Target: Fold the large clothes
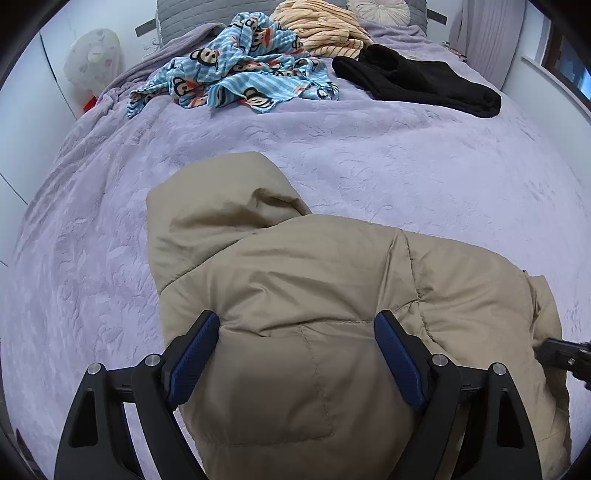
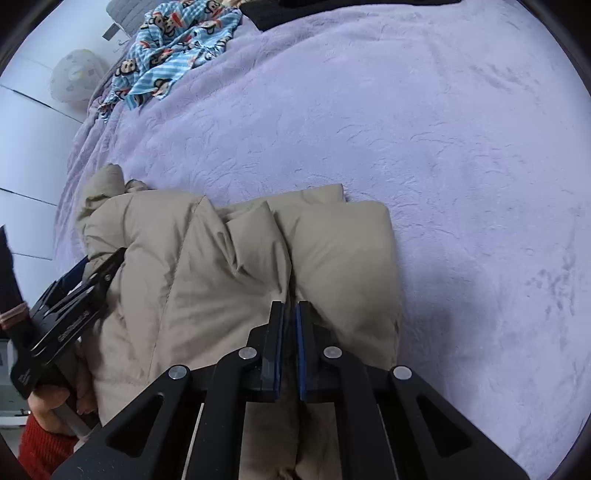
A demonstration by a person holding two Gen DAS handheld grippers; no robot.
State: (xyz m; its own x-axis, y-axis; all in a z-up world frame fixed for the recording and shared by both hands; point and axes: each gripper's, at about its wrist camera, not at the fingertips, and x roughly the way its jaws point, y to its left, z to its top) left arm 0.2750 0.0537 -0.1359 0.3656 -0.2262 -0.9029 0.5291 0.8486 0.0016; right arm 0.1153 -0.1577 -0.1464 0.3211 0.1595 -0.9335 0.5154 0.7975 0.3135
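A beige puffer jacket (image 1: 295,266) lies on the purple bedspread (image 1: 369,155), its hood (image 1: 214,206) towards the far side. My left gripper (image 1: 295,317) points down at it with jaws wide open. The puffy fabric bulges up between the blue pads (image 1: 199,350), and I see no grip. In the right wrist view the same jacket (image 2: 221,266) is bunched in folds, and the left gripper (image 2: 103,258) rests at its left end. My right gripper (image 2: 291,304) is shut, with a crease of the jacket drawn in between its tips. Its tip (image 1: 554,349) shows at the jacket's right edge.
At the far end of the bed lie a blue monkey-print cloth (image 1: 236,74), a peach striped garment (image 1: 321,26) and a black garment (image 1: 417,81). A person's hand (image 2: 48,402) with a red sleeve (image 2: 37,450) holds the left gripper. White walls flank the bed.
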